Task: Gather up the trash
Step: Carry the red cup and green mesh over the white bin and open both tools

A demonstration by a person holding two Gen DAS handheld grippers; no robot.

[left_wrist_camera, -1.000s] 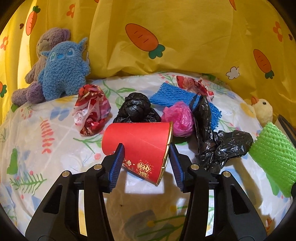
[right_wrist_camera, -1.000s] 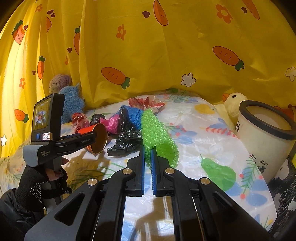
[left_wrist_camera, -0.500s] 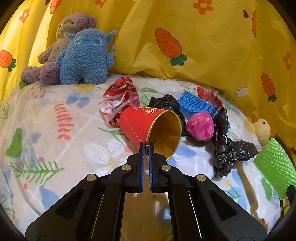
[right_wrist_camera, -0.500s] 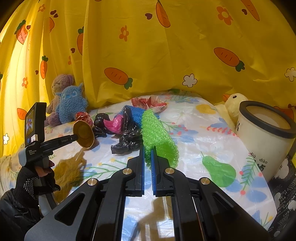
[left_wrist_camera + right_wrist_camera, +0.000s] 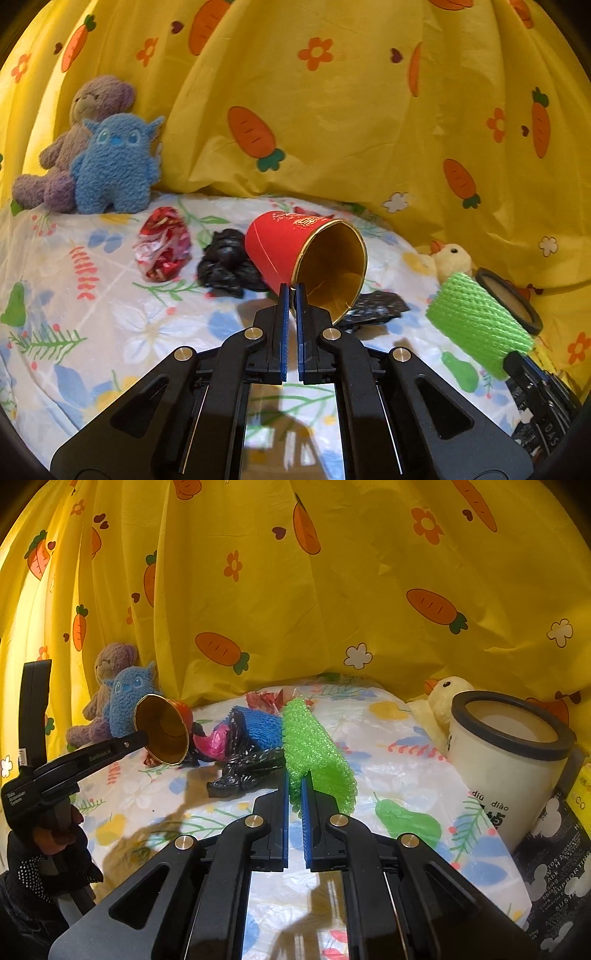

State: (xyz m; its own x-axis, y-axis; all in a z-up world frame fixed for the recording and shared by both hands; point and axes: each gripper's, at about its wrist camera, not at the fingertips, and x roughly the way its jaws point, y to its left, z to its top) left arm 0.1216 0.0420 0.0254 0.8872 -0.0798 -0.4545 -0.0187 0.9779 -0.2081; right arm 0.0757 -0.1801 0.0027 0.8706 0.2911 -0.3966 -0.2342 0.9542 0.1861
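The left gripper [image 5: 292,291] pinched the rim of the red cup [image 5: 306,254], clear of the table [image 5: 110,332]. The right gripper [image 5: 294,786] clamped the green foam net [image 5: 314,749]. Farther right stood the bin [image 5: 509,760].

The desk [image 5: 110,325], draped in a glossy white cover printed with leaves, pears and flowers, is carrying a scatter of things. A red-and-white crumpled wrapper [image 5: 162,248] is lying near the back left, with a black crumpled bag [image 5: 225,263] just beside it. A pink bag [image 5: 216,741], a blue foam net [image 5: 260,726] and another black bag [image 5: 245,767] are bunching together at the middle. At the back, a purple plush bear [image 5: 70,147] and a blue plush monster [image 5: 116,166] are sitting side by side; a yellow duck toy [image 5: 445,690] is resting by the white bin [image 5: 506,764].
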